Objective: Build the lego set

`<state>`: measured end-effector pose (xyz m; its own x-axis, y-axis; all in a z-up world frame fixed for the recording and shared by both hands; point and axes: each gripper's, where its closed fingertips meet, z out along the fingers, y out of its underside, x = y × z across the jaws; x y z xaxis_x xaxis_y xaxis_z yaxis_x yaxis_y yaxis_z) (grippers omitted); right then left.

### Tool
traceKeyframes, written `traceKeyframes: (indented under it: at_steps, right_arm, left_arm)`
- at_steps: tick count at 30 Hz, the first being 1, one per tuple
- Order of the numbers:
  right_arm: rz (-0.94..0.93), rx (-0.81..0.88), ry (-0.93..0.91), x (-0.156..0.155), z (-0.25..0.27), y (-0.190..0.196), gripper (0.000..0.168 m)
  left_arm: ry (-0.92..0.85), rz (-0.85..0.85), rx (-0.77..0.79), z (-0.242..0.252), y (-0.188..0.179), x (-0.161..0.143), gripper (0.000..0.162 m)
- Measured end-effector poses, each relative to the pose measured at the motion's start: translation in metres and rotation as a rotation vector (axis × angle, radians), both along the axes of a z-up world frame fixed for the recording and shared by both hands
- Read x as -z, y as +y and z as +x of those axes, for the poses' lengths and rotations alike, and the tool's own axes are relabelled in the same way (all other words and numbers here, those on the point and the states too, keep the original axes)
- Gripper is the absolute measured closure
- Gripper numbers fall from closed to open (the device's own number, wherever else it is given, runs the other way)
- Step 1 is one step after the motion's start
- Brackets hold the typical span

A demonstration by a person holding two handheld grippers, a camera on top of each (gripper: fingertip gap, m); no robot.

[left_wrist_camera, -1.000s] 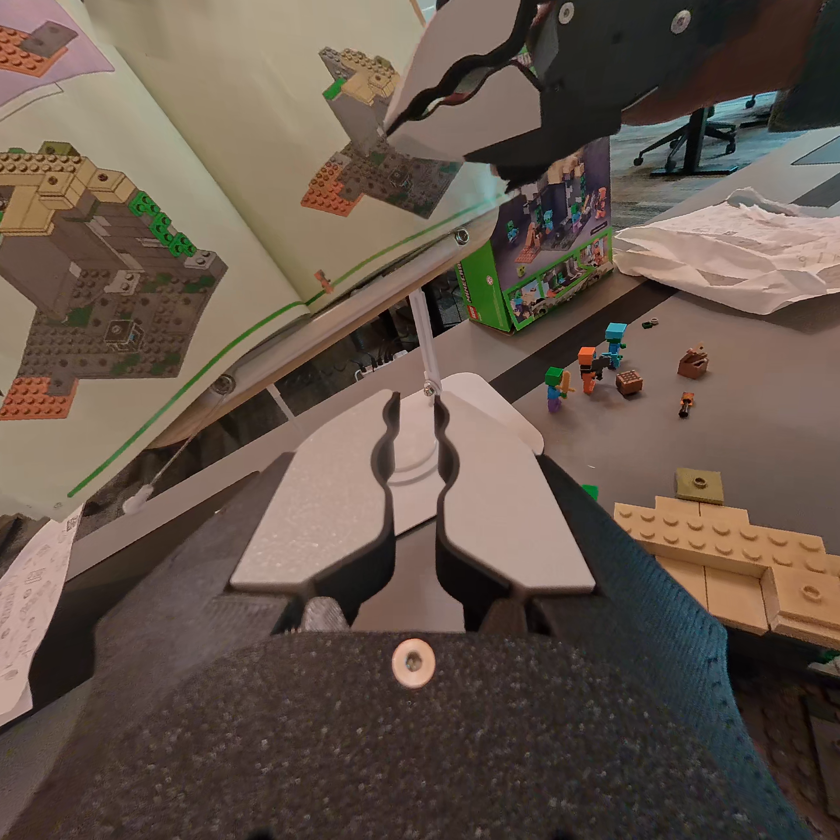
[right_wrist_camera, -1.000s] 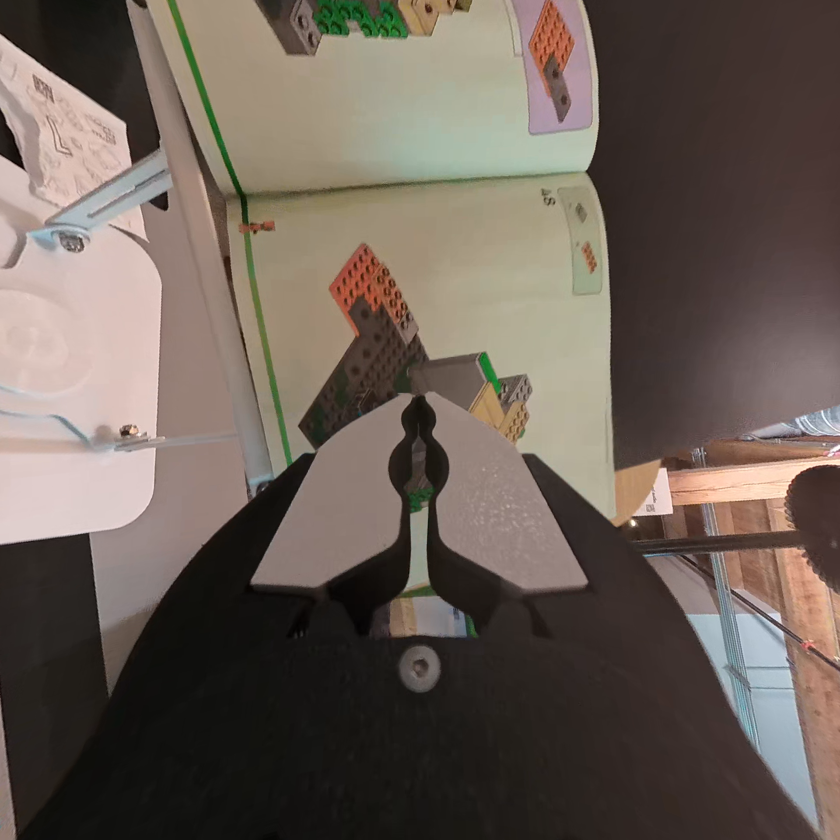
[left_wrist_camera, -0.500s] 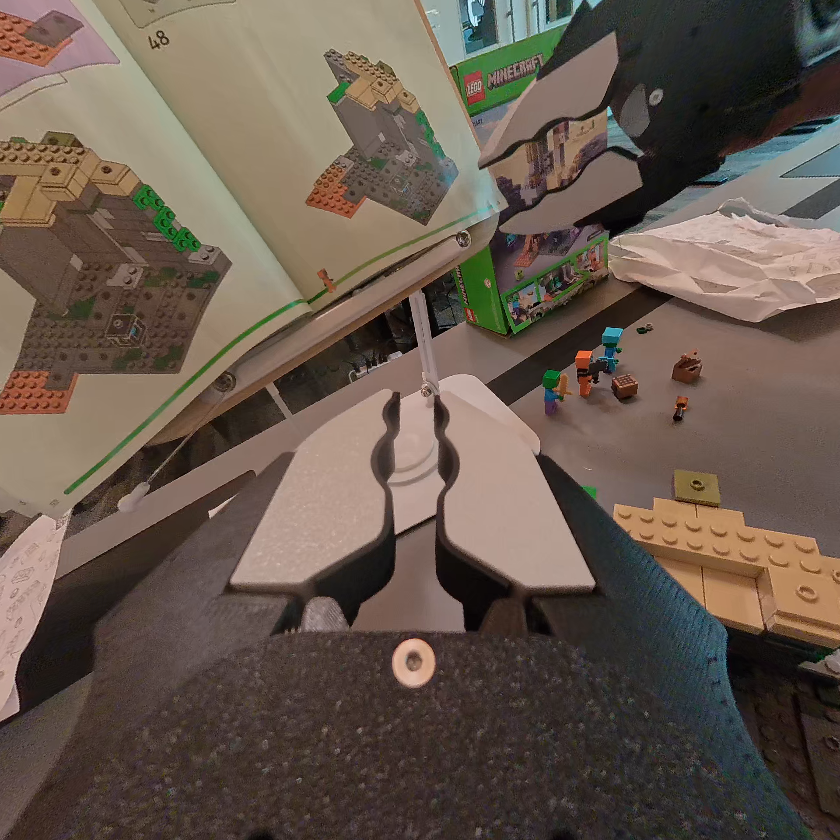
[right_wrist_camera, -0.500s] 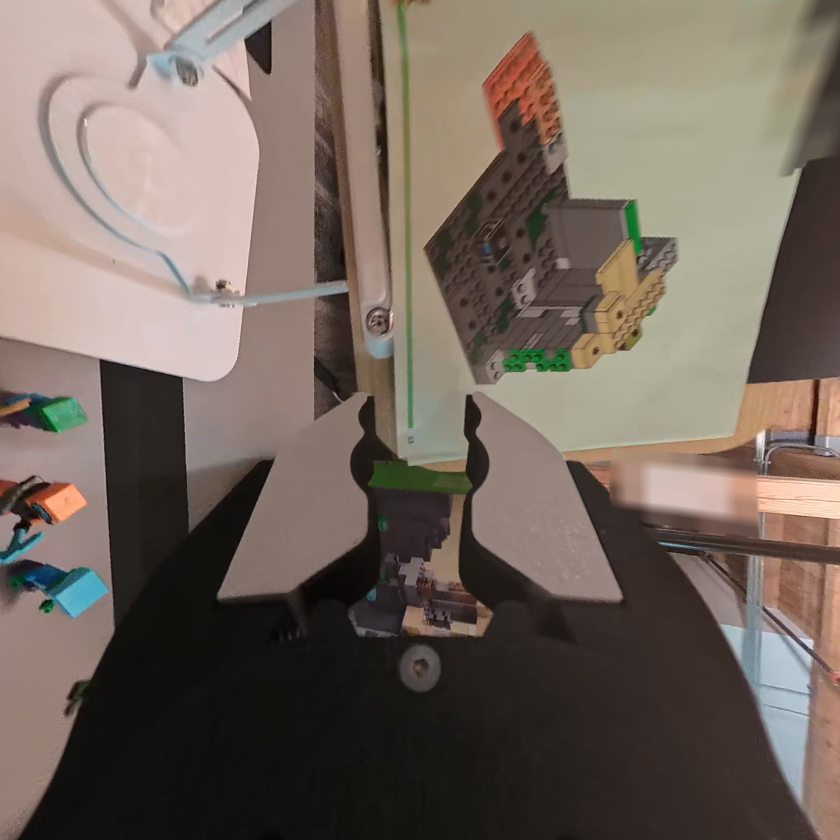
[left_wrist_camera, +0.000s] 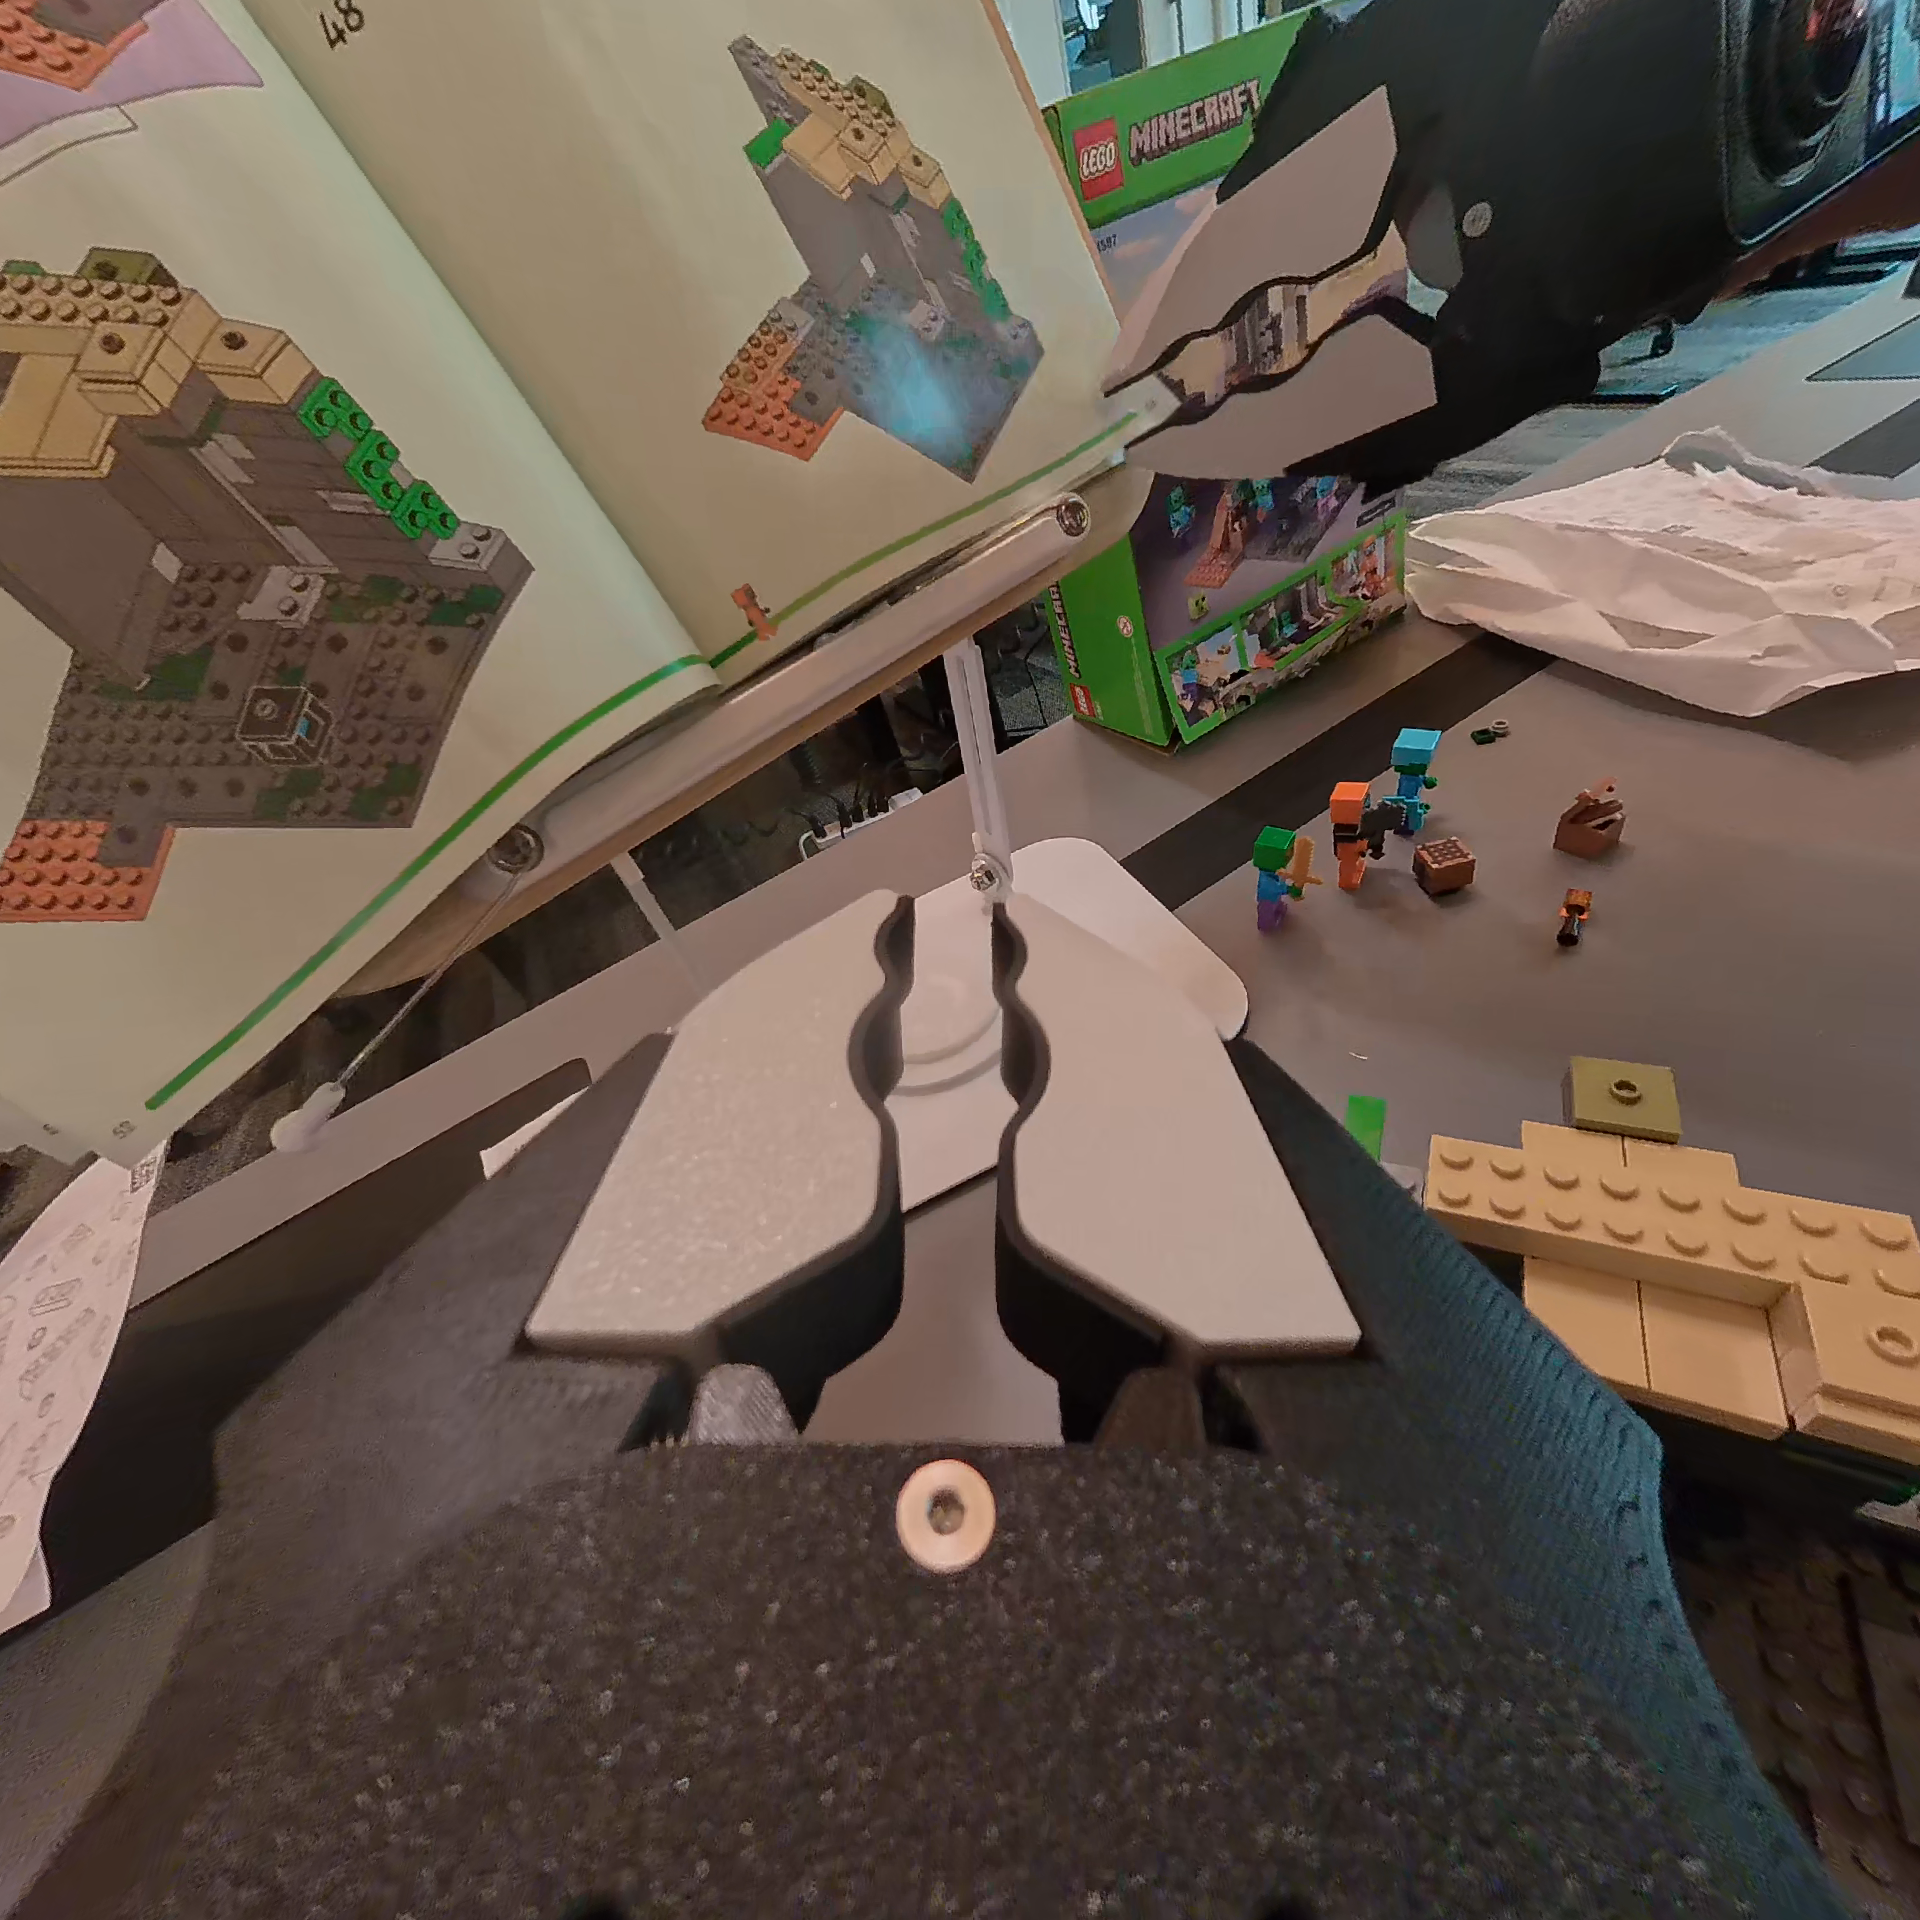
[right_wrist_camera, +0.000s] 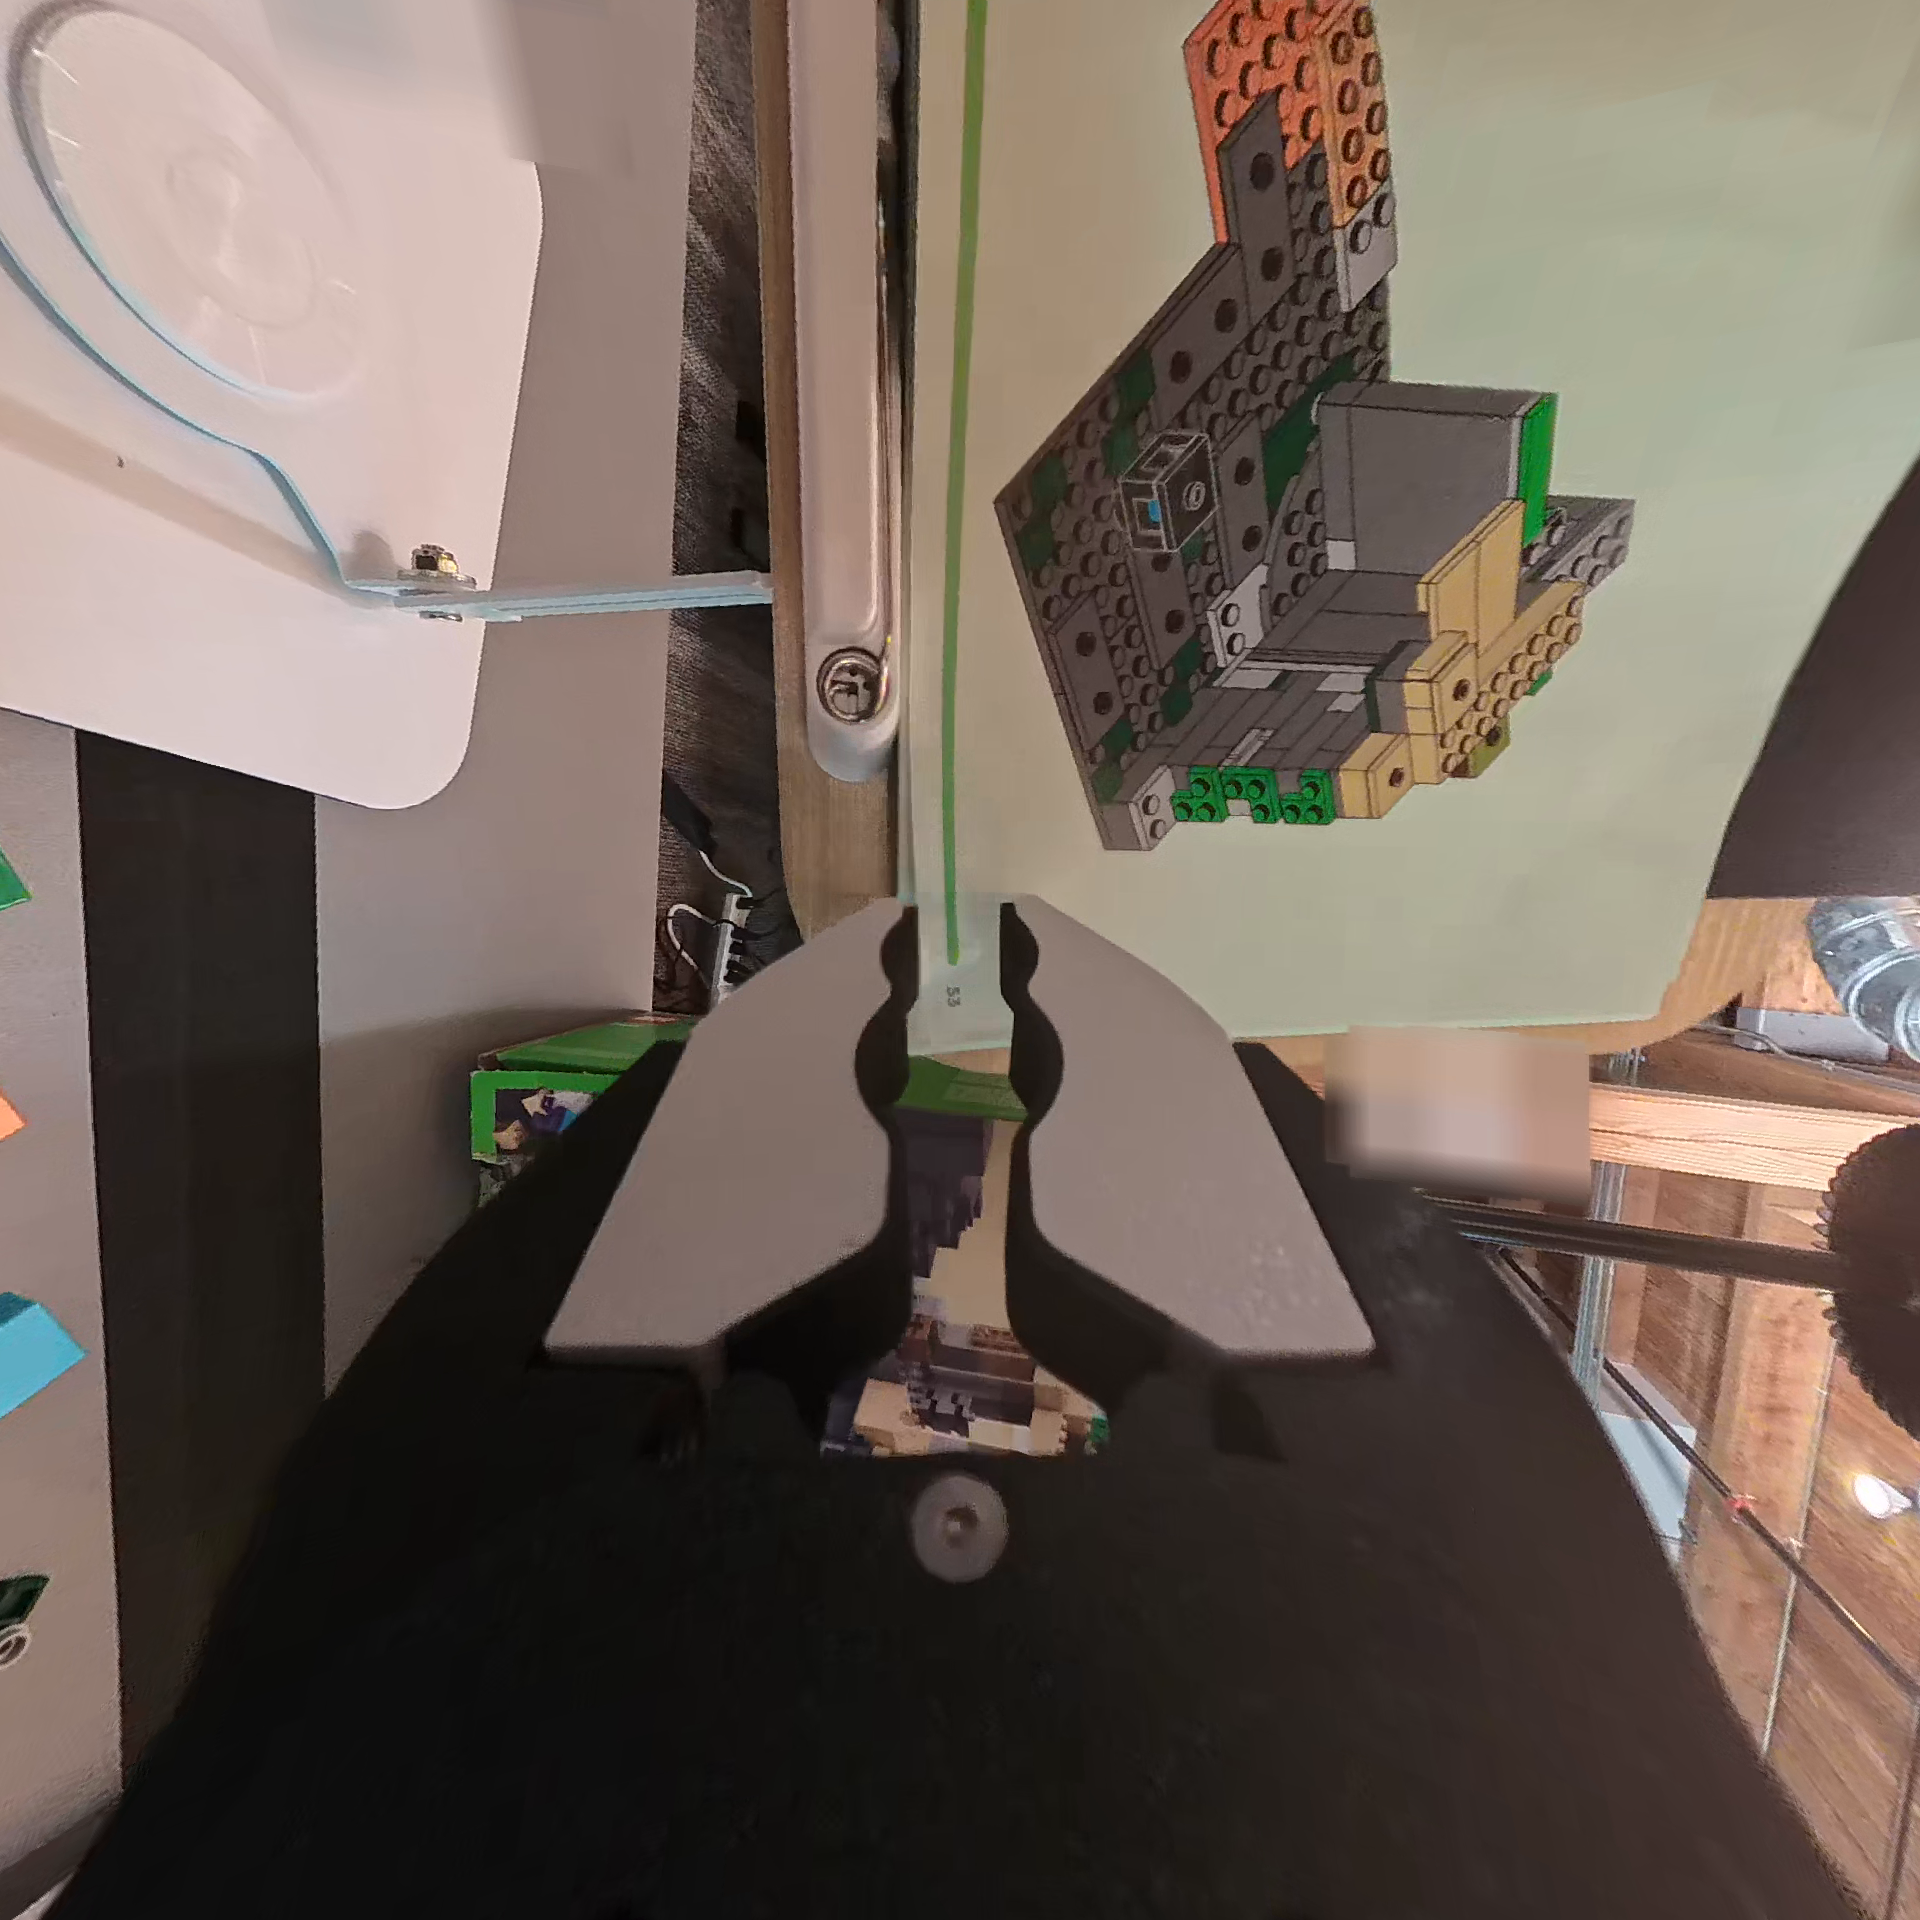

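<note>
Instruction booklet (left_wrist_camera: 582, 343) stands open on a white stand (left_wrist_camera: 1101, 914), pale green pages showing grey, tan, green and orange brick builds; right gripper (right_wrist_camera: 958, 914) has its jaws narrowly apart around the page's bottom corner, contact unclear. Left gripper (left_wrist_camera: 948, 914) hangs over the stand base, jaws narrow and empty. Tan studded plate assembly (left_wrist_camera: 1683, 1257) lies on the grey table (left_wrist_camera: 1714, 997), near the minifigures (left_wrist_camera: 1351, 831) and green set box (left_wrist_camera: 1236, 623).

A grey tabletop (left_wrist_camera: 1714, 977) crossed by a dark stripe (left_wrist_camera: 1236, 821) fills the foreground. Beyond its far edge stands a black office chair base (left_wrist_camera: 1652, 343) on grey floor, and unpainted wooden framing (right_wrist_camera: 1756, 1132) rises nearby.
</note>
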<state>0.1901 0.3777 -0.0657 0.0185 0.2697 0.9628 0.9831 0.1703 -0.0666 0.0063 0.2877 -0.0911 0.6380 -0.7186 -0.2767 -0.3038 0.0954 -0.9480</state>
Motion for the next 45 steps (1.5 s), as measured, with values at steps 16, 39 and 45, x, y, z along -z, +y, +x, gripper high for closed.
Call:
traceKeyframes:
  at_steps: [16,39,45]
  right_arm:
    - [0.154,-0.014,-0.109,-0.026,-0.011,0.007,0.168]
    - [0.207,-0.268,0.193,-0.060,-0.208,0.008,0.163]
    - [0.160,-0.257,0.160,-0.039,-0.230,0.019,0.159]
  left_arm:
    - [-0.008,0.005,0.004,-0.002,-0.001,-0.004,0.148]
    - [-0.141,0.037,-0.129,-0.036,0.012,-0.032,0.162]
    - [-0.180,0.030,-0.166,-0.054,0.021,-0.040,0.160]
